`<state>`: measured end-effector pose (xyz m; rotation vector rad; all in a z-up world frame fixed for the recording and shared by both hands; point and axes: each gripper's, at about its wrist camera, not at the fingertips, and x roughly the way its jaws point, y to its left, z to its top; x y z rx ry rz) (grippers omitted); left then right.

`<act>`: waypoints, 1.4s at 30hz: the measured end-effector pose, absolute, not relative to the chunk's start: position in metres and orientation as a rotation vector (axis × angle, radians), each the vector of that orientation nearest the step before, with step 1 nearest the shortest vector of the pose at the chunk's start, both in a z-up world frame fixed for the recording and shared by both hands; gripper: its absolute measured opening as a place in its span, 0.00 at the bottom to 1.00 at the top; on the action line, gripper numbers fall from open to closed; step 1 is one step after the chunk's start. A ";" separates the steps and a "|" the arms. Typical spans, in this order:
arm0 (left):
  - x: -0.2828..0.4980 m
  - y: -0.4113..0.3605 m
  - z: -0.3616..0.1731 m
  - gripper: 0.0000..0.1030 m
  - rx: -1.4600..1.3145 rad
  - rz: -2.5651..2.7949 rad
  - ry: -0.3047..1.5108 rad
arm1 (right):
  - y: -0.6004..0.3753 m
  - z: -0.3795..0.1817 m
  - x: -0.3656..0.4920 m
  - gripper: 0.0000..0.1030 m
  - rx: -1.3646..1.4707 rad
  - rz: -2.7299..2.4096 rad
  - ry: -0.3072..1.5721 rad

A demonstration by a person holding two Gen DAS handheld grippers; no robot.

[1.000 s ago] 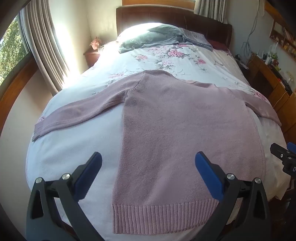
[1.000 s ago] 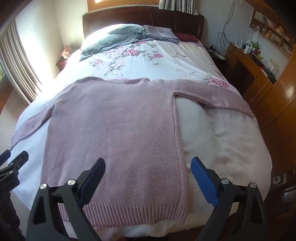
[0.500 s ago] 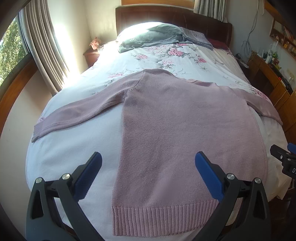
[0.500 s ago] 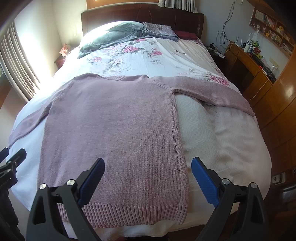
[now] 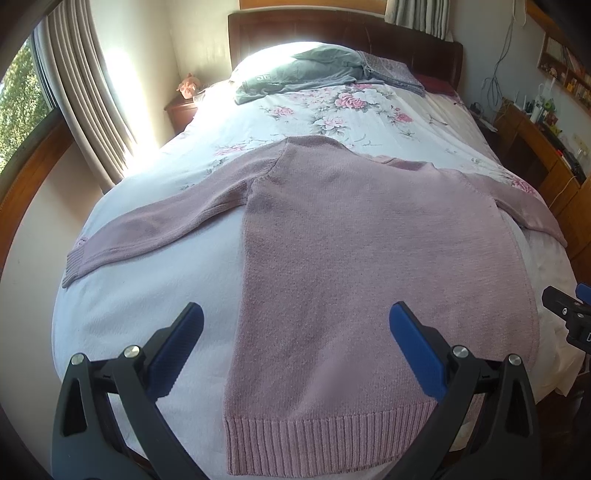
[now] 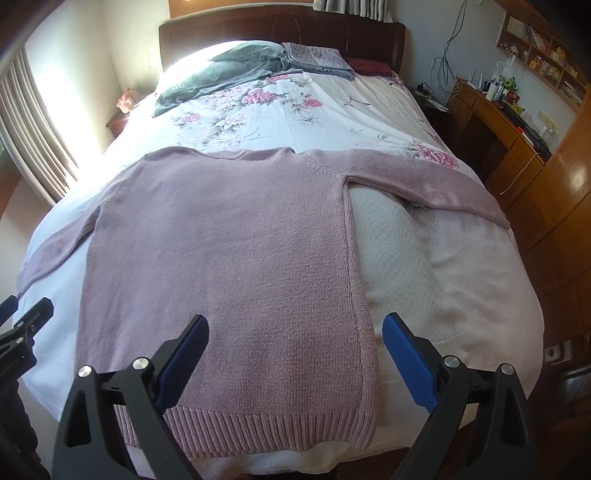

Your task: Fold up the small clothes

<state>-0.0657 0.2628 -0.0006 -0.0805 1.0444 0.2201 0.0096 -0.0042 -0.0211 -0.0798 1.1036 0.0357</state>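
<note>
Left wrist view: the left gripper [image 5: 295, 328] hangs above the near end of the bed [image 5: 147, 314] with its blue-padded fingers [image 5: 176, 347] spread wide, holding nothing and touching nothing. Beneath and ahead of it a pink knitted sweater [image 5: 369, 266] lies flat on the white bedspread, ribbed hem nearest the camera, both sleeves stretched out to the sides. Its left sleeve [image 5: 159, 225] reaches toward the curtained window side; the cuff lies near the bed's edge. Part of the other tool shows at the right margin. Right wrist view: the right gripper [image 6: 295, 339] is likewise spread wide and empty, poised over the sweater [image 6: 229, 266] near its right side seam and hem, clear of the fabric. The right sleeve [image 6: 424, 184] runs toward the desk [image 6: 491, 122] side. A grey garment [image 6: 221, 74] and a folded patterned cloth [image 6: 317, 59] rest by the headboard [image 6: 280, 29].
</note>
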 end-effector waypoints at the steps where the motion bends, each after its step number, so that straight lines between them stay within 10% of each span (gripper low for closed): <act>1: -0.066 0.263 -0.001 0.97 -0.080 0.220 1.044 | -0.004 -0.021 0.010 0.93 -0.081 0.034 1.104; 42: -0.061 0.268 -0.003 0.97 -0.069 0.221 1.046 | -0.003 -0.027 0.019 0.93 -0.078 0.021 1.113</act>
